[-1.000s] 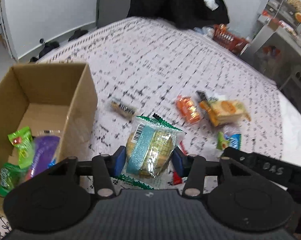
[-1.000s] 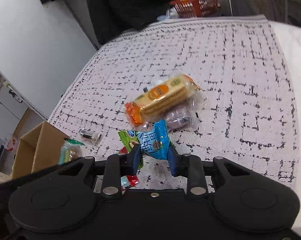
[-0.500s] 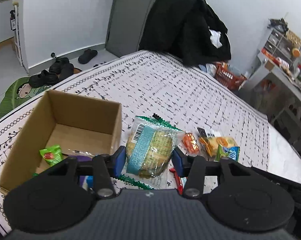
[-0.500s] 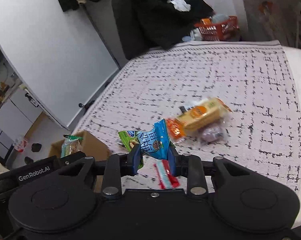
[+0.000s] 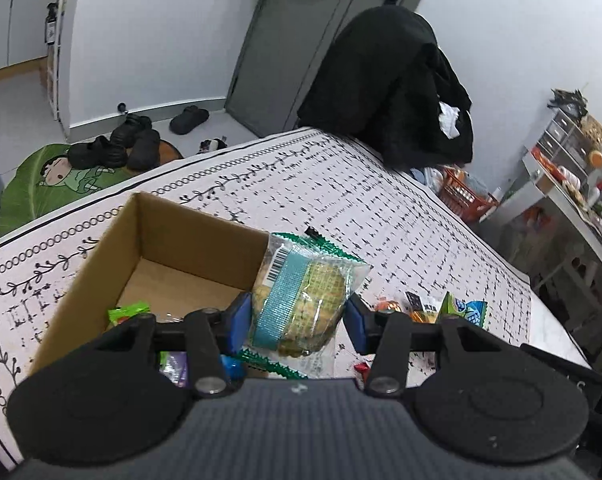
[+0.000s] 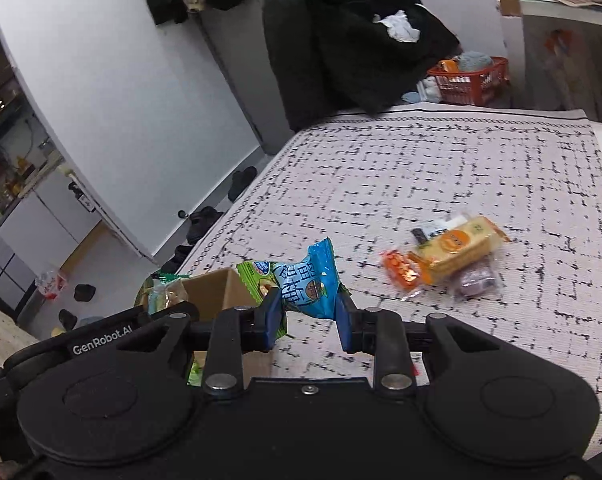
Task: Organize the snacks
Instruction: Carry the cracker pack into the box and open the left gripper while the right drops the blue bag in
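The cardboard box [image 5: 169,256] stands open at 9 o'clock from the left claw [image 5: 297,322], on the corner of the worktop [image 5: 341,200]. Inside it lie a green wrapper [image 5: 127,314] and a purple packet [image 5: 175,362], both partly hidden behind the claw's black body. The left claw pinches a clear cookie pack [image 5: 301,300] with a teal band and green zigzag ends; the pack hangs just beside the box's right wall, at its upper edge. I cannot tell if it touches the cardboard.

The right claw [image 6: 307,318] pinches a blue and green candy bag [image 6: 307,280], crinkled and glossy, in the air above the worktop. At 10 o'clock from it the same box [image 6: 217,294] shows one brown corner. At 2 o'clock from the right claw, on the worktop, lie a yellow cracker pack [image 6: 457,246], an orange wrapper [image 6: 401,272] touching it, and a clear packet with something purple [image 6: 477,280] just beside it.

The worktop wears a pale woven cloth with black broken lines and a border of rings and leaves. At its far end hangs a heap of black clothing [image 5: 389,88]. Beyond are a grey door [image 5: 301,40], white walls, an orange basket [image 6: 471,80], and black shoes [image 5: 121,148] on the floor near a green mat [image 5: 49,184].
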Tool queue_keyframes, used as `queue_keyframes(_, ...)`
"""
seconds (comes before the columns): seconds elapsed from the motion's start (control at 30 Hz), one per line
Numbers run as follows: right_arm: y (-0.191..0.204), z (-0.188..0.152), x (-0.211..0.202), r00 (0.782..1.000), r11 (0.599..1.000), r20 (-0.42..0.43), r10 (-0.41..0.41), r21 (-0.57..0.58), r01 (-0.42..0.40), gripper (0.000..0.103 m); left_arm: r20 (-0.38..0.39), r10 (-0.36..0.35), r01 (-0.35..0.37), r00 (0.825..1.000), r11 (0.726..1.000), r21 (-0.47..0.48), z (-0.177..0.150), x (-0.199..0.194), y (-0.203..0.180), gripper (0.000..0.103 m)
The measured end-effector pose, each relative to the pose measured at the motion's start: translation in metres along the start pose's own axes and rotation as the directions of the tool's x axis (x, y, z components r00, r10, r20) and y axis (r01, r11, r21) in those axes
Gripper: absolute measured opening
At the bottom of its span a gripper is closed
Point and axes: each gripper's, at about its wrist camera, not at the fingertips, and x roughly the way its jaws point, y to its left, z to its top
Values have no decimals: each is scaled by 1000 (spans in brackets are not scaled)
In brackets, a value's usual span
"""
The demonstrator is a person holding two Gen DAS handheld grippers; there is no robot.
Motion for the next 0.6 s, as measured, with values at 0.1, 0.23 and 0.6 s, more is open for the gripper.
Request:
queue_keyframes(0.1, 11, 0, 2, 1000, 1000, 0, 7, -11, -7, 28, 9, 7, -6, 1000, 1000, -27, 5, -2, 9, 48)
queue_keyframes(0.23, 25, -1, 6, 1000, 1000, -3, 12, -21, -12, 28, 21, 20, -19, 1000, 998, -56, 11, -6, 22, 48)
queue_keyframes(0.6, 61, 3, 27, 999, 997, -15, 30, -70, -31, 28, 13, 30, -28, 999, 990, -139, 20, -7, 55, 48)
